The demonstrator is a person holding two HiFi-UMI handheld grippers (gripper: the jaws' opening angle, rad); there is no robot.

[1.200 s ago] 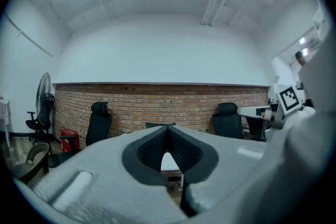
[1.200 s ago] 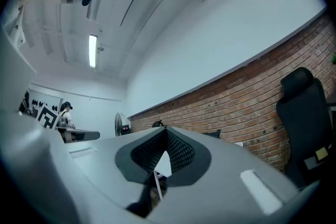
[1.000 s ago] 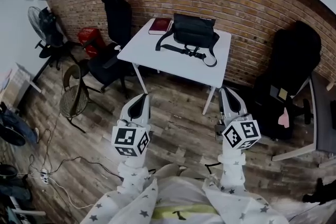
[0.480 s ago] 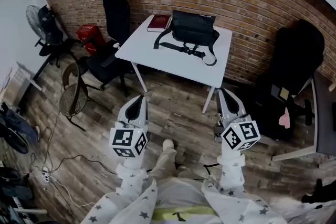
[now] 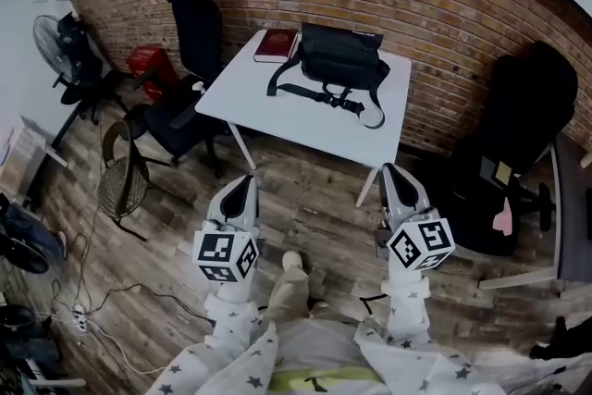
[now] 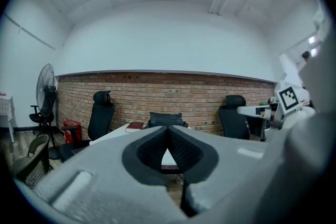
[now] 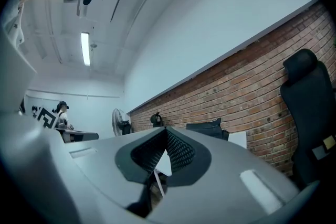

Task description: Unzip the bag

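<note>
Now, desk (image 5: 310,123): white, it stands against the brick wall ahead of you.
Bag (image 5: 340,55): black, at the desk's far side by the wall, zipper not readable from here.
Strap (image 5: 310,92): trails from the bag across the desk top toward its near edge.
Book (image 5: 277,44): dark red, flat at the desk's far left corner.
Your left claw (image 5: 242,185): clenched on nothing, well short of the desk's near edge.
Your right claw (image 5: 395,173): clenched too and empty, just short of the desk's near right corner.
</note>
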